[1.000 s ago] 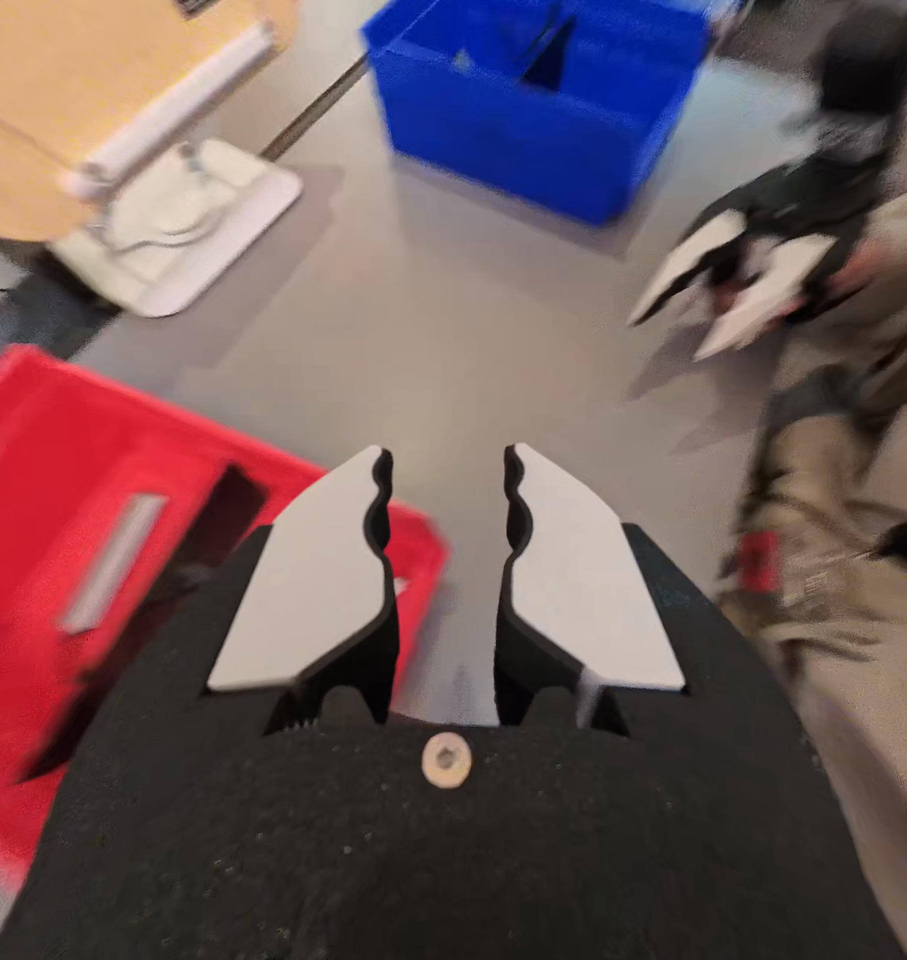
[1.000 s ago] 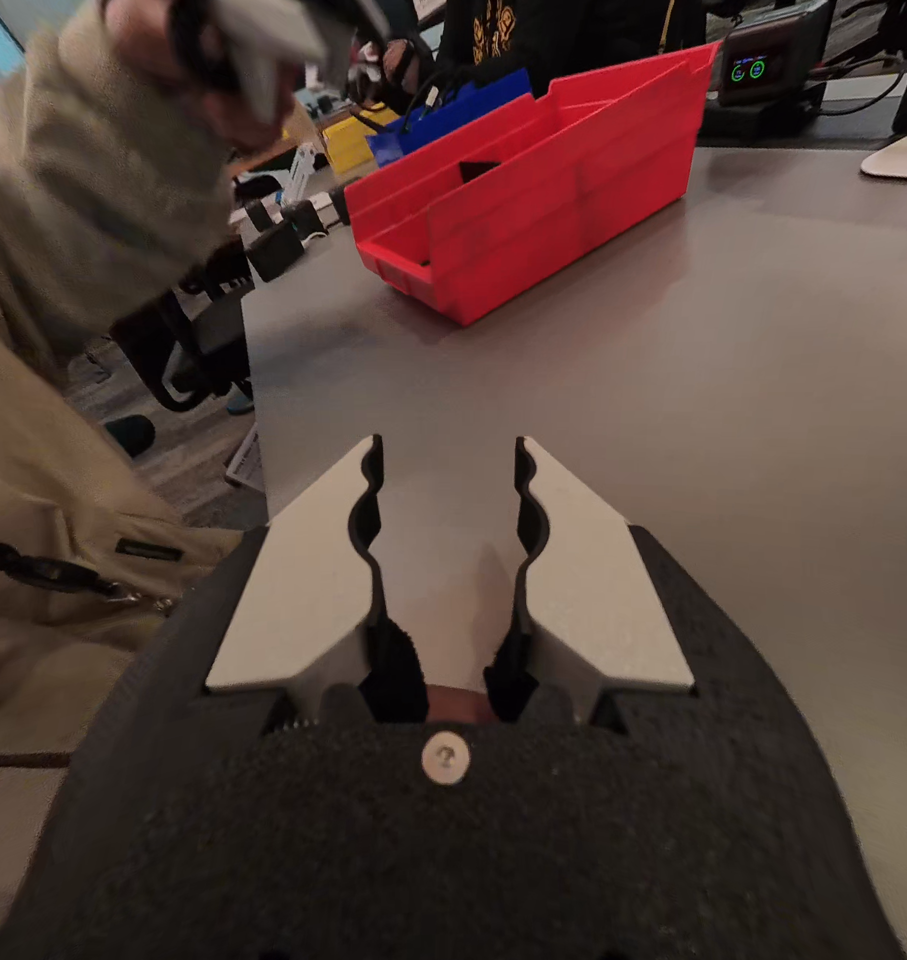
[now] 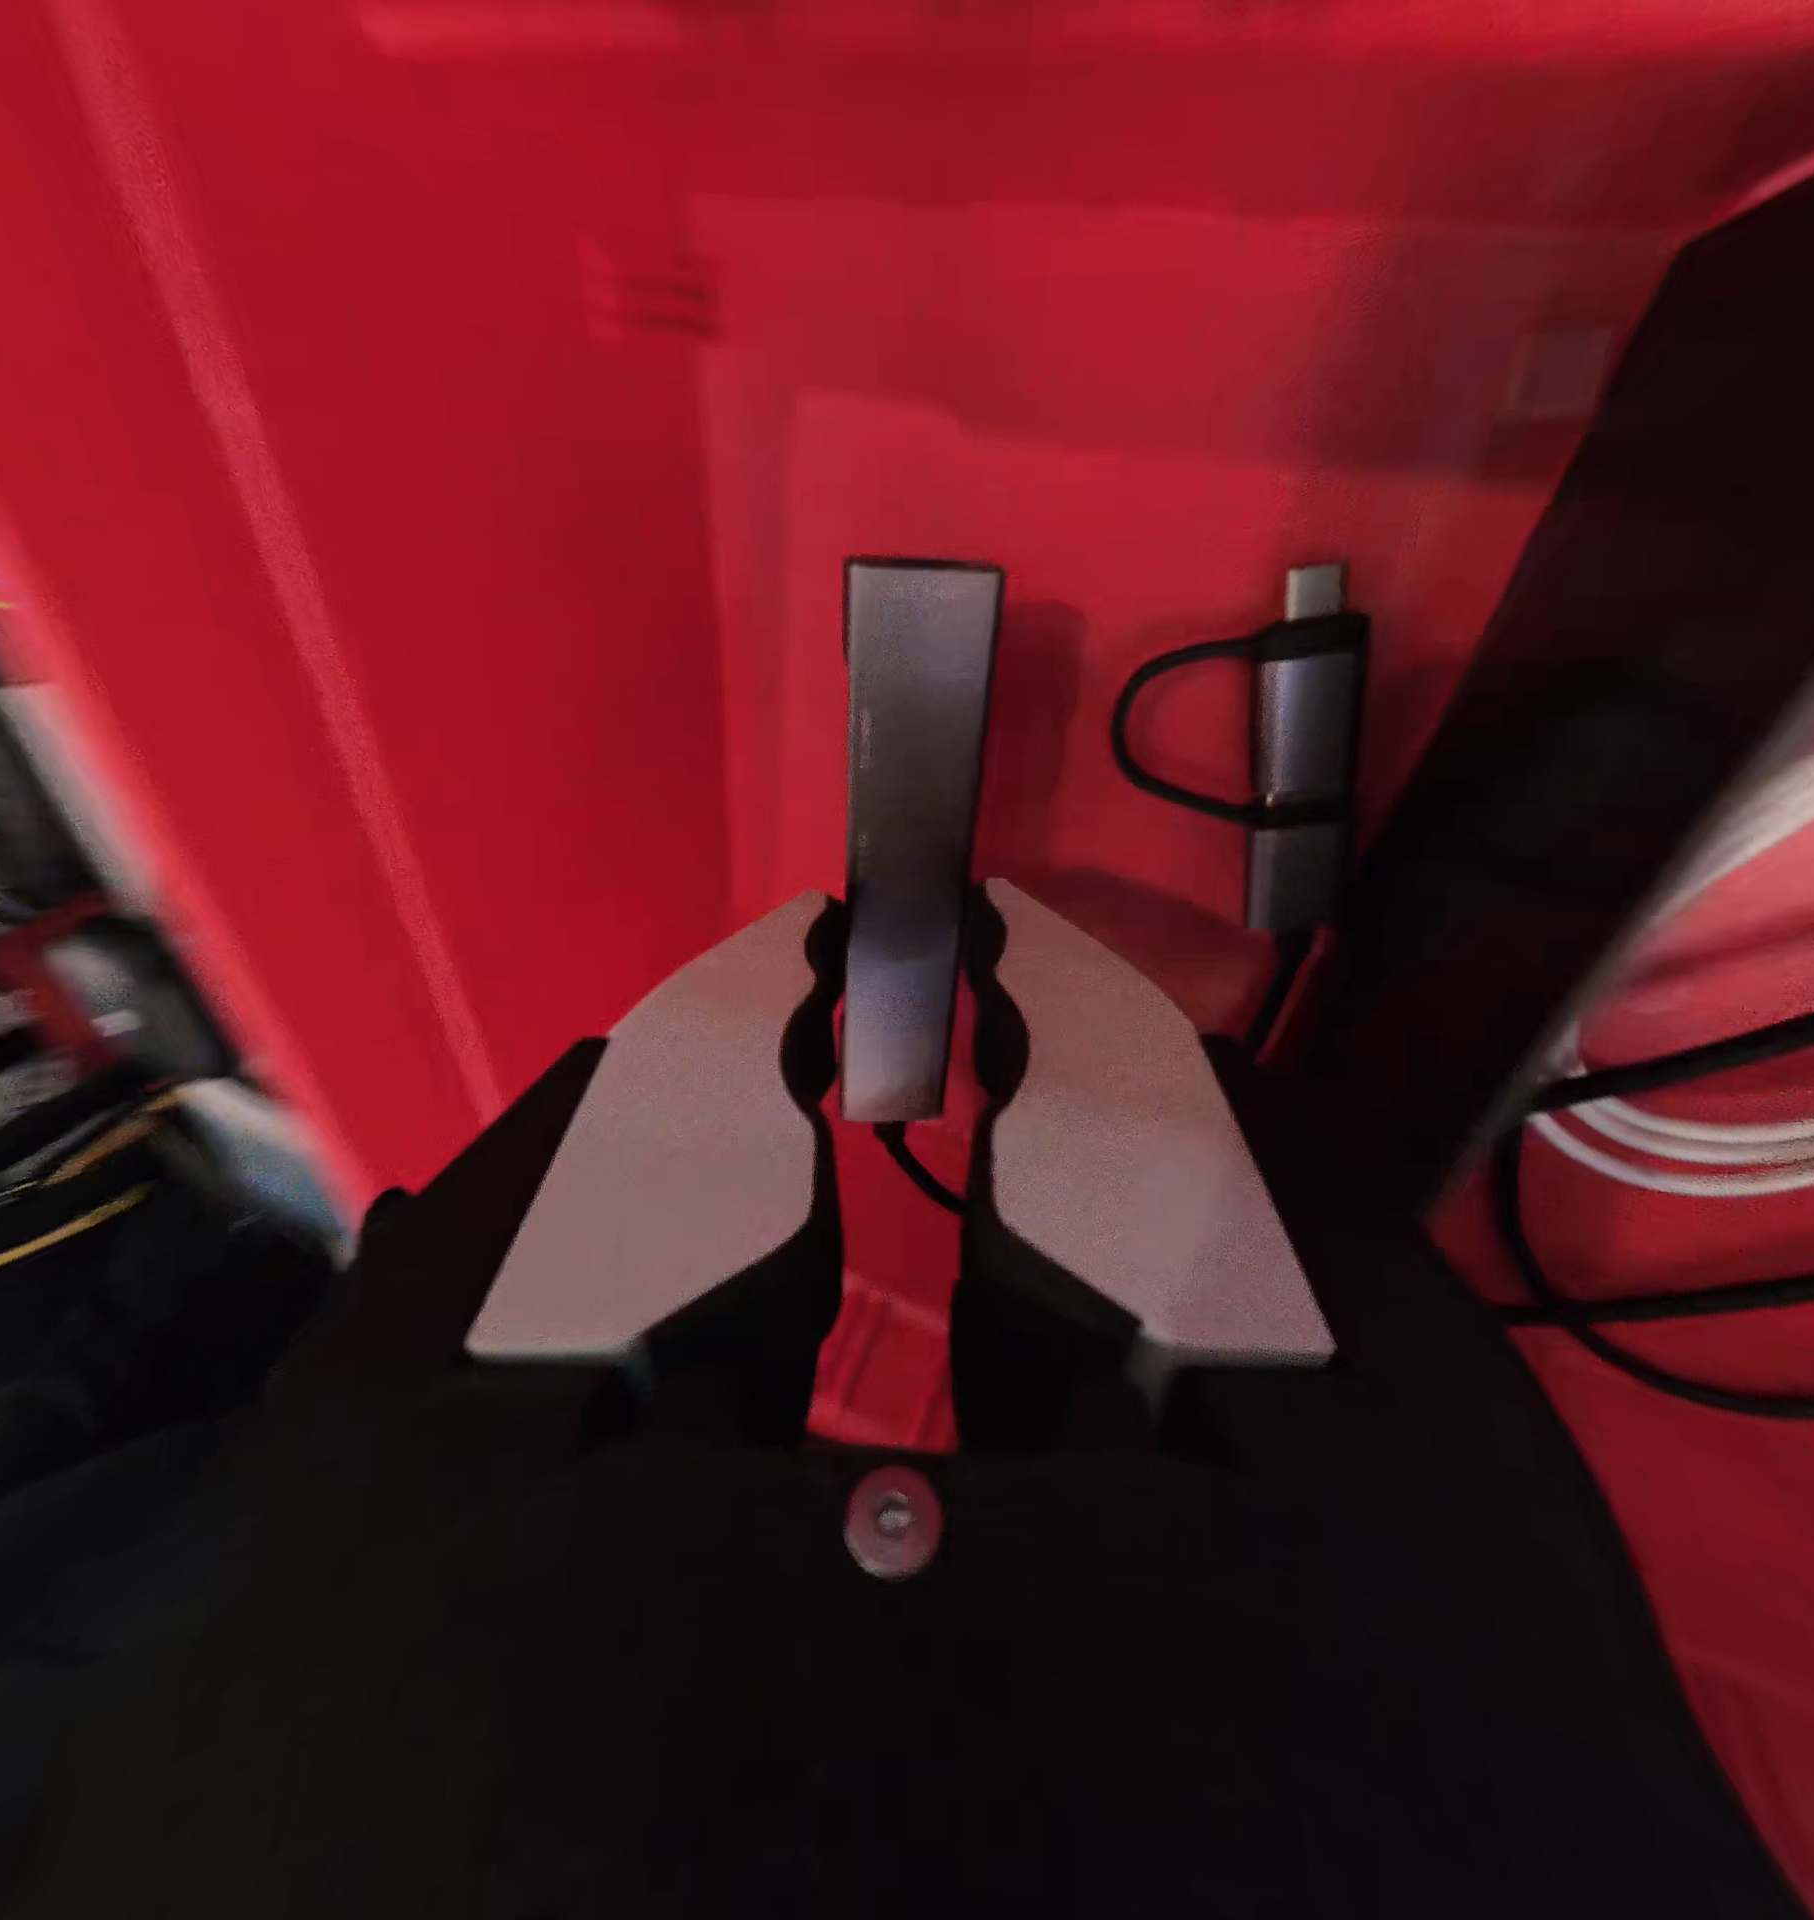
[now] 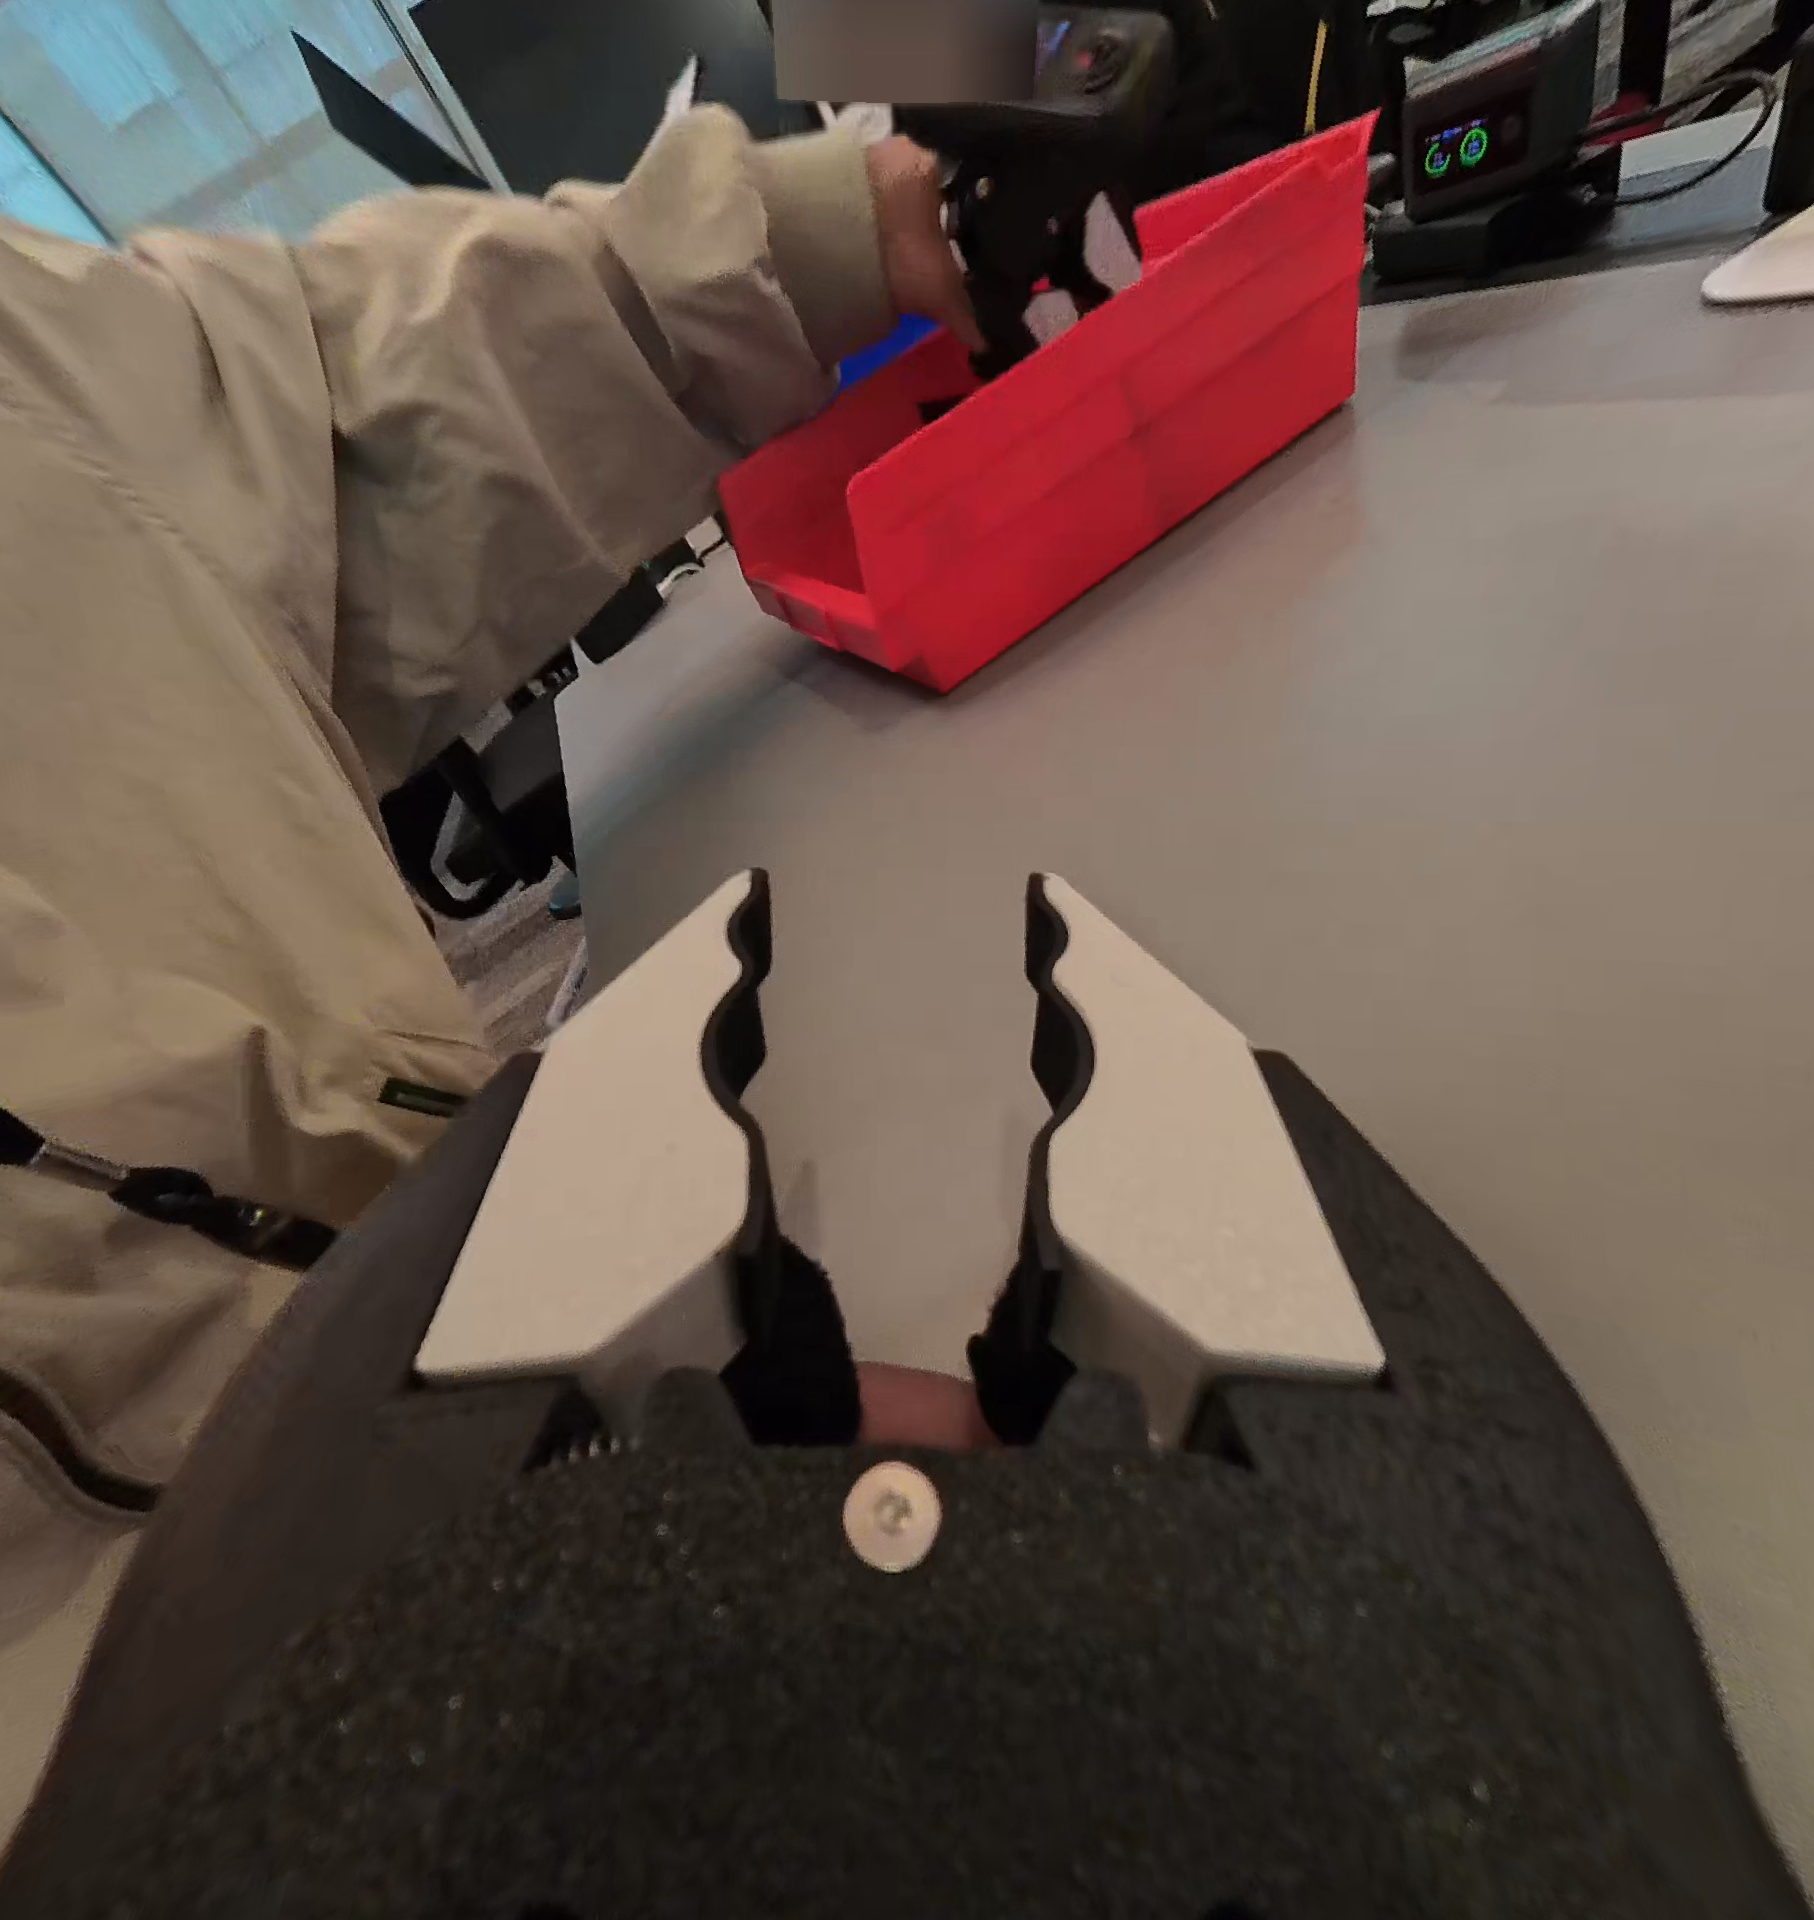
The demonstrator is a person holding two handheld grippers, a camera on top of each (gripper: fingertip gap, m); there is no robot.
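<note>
My left gripper (image 3: pixel 908 904) is down inside a red bin (image 3: pixel 467 416). Its jaws are closed on the sides of a slim grey USB hub (image 3: pixel 918 727) that points away from me, with a thin black cable (image 3: pixel 924 1174) trailing from its near end. A grey plug with a black loop (image 3: pixel 1303 769) lies to its right on the bin floor. My right gripper (image 4: pixel 898 894) is open and empty, low over the grey table (image 4: pixel 1402 831). The right wrist view shows the red bin (image 4: pixel 1090 468) farther off, with the left gripper (image 4: pixel 1038 281) reaching into it.
A black divider (image 3: pixel 1609 623) walls off a compartment with black and white cables (image 3: pixel 1713 1143). A person's beige sleeve (image 4: pixel 363 416) crosses the left side. A blue bin (image 4: pixel 882 348), a black device with a lit screen (image 4: pixel 1485 145) and a white base (image 4: pixel 1796 260) stand at the back.
My left gripper has moved from above the table down into the red bin and closed on the grey hub. My right gripper has stayed open over the table.
</note>
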